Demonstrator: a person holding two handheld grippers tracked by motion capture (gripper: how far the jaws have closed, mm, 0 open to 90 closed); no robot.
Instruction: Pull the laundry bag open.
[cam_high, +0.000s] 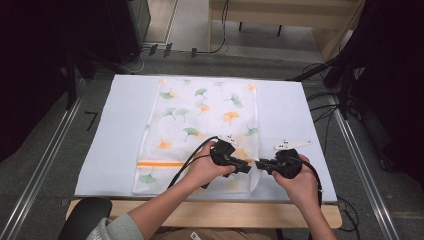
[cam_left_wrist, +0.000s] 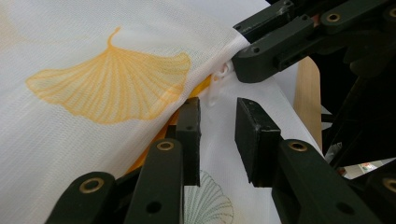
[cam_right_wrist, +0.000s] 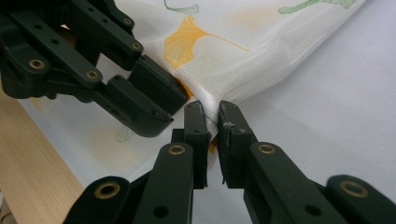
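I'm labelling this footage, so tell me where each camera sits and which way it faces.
High view: above the person's side, looking forward and down at the table; forearms, hands, both tools.
Left gripper view: rides the left tool, looking along its parted jaws at the leaf-print mesh bag.
Right gripper view: rides the right tool, pinching the bag's edge.
Shared: each gripper view shows the other tool at the bag.

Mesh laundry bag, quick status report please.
Right hand-held gripper shut on mesh laundry bag edge by the zipper pull. Left hand-held gripper open, jaws astride the fabric beside it. Nothing in the way.
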